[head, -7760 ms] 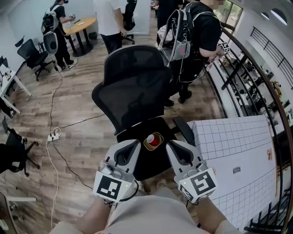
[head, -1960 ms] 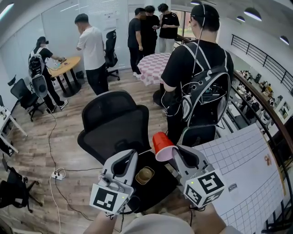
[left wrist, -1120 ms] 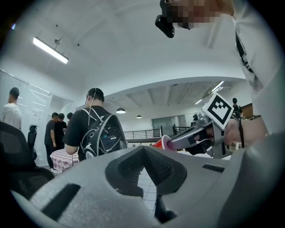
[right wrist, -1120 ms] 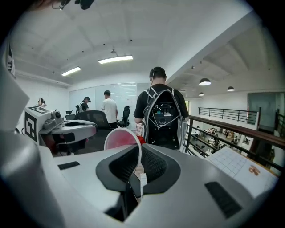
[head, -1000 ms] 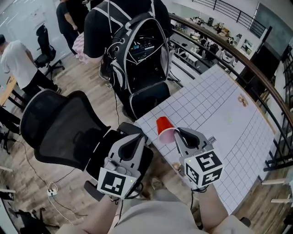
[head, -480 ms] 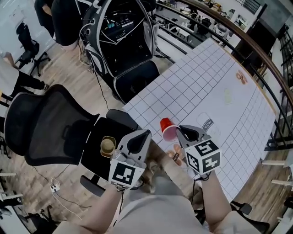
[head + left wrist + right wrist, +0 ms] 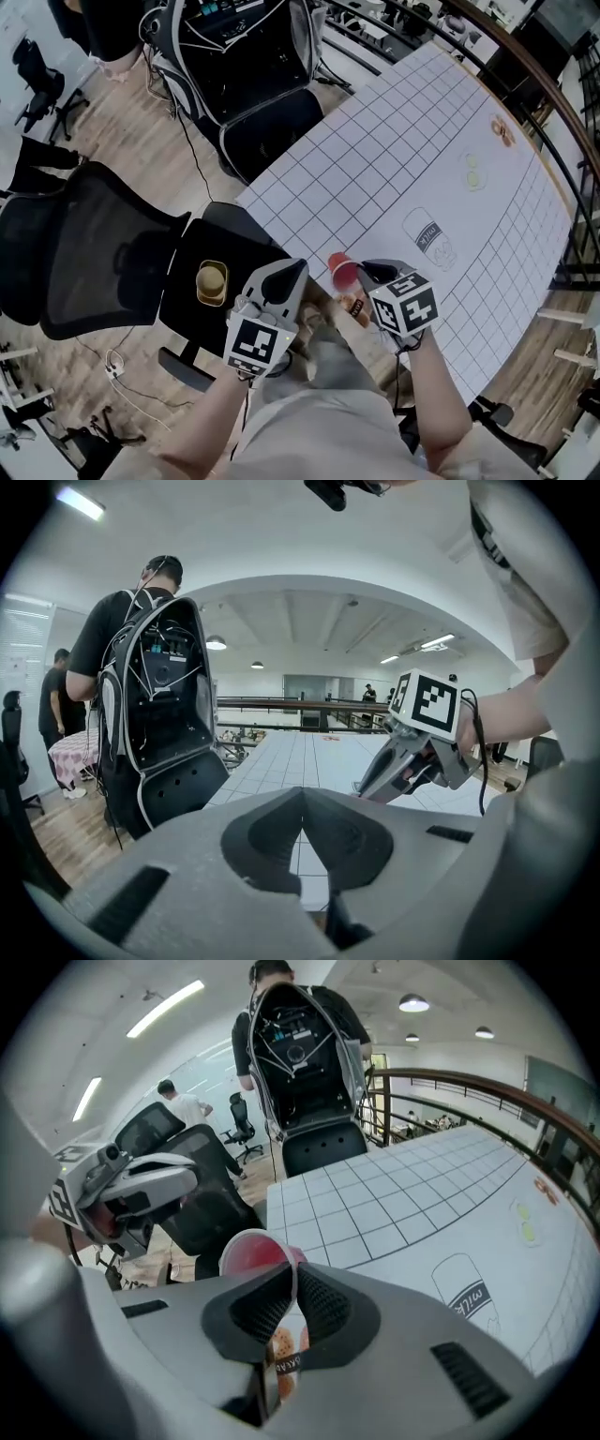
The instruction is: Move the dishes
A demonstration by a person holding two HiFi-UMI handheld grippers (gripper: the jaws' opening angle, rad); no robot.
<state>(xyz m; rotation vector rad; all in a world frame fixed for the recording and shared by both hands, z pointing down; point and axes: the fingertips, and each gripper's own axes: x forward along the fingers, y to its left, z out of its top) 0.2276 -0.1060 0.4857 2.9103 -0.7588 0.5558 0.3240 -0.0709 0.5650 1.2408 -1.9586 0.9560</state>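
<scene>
Right gripper view shows our right gripper (image 7: 292, 1274) clenched on the rim of the red cup (image 7: 253, 1252), at the near edge of the gridded table (image 7: 394, 169). Our left gripper (image 7: 302, 803) is closed on nothing. Left of it, a yellow cup (image 7: 212, 281) sits on the chair seat (image 7: 183, 305).

Tan bowl (image 7: 212, 280) on chair seat (image 7: 184, 307)

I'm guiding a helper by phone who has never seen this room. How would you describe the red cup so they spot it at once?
Find the large white gridded table. At its near corner, beside the black office chair, the right claw pinches the red cup by its rim. It is red and gripped, while the tan cup sits loose on the chair's seat.
</scene>
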